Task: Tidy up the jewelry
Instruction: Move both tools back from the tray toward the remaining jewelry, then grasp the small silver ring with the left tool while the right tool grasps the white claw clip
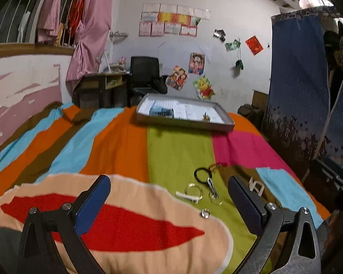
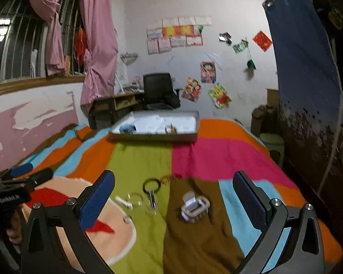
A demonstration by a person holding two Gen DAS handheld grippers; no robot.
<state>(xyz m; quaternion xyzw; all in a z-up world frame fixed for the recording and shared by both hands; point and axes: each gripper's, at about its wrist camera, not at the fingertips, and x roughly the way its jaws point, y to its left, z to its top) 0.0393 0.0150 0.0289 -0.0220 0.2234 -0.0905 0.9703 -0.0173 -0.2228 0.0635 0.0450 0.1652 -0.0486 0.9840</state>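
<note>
The left gripper hangs above a bed with a striped blanket, its two blue fingers wide apart and holding nothing. Between them on the green stripe lie small pieces: a black ring, a clear bangle, a white clip and a small silver ring. A white hair claw lies just beside the right finger. Farther away on the blanket stands a grey tray.

On the striped bedspread: 1 grey tray, 1 white hair claw, 1 black ring, 2 clear bangles, 1 small silver ring.
</note>
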